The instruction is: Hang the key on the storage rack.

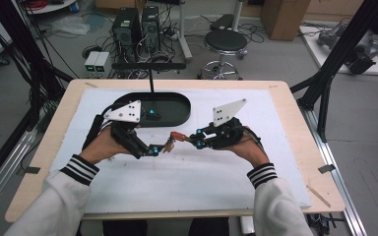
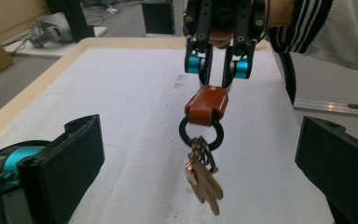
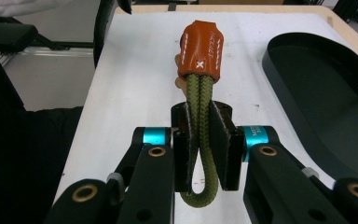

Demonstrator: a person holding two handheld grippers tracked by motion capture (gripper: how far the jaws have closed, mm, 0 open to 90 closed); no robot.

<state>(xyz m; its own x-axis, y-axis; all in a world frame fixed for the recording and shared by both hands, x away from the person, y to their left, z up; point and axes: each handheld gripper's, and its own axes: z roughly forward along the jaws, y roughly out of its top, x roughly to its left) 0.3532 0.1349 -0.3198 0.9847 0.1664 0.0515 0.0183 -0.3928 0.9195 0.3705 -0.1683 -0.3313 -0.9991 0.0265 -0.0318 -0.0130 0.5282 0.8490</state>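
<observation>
The right tongs [image 3: 200,154] are clenched on the olive cord loop [image 3: 201,126] of a keychain, so the brown leather sleeve [image 2: 206,105] juts beyond the jaws and the black ring [image 2: 201,133] and keys [image 2: 205,179] dangle free above the counter [image 1: 187,182]. Gripping the cord rather than the metal likely gives a soft, non-slipping hold and presents the ring end toward the other hand. The left tongs [image 2: 193,172] stand released, jaws spread wide on either side of the hanging keys without touching them, apparently poised to take them. The keychain hangs between the two tongs, near the middle of the counter, just nearer than a black oval tray [image 1: 177,105]. A white mat [image 1: 128,182], faintly scuffed, covers the wooden counter. Beyond it are computer towers [image 1: 138,24], a black stool [image 1: 225,42], cardboard boxes [image 1: 285,17] and loose cables on a grey floor.
</observation>
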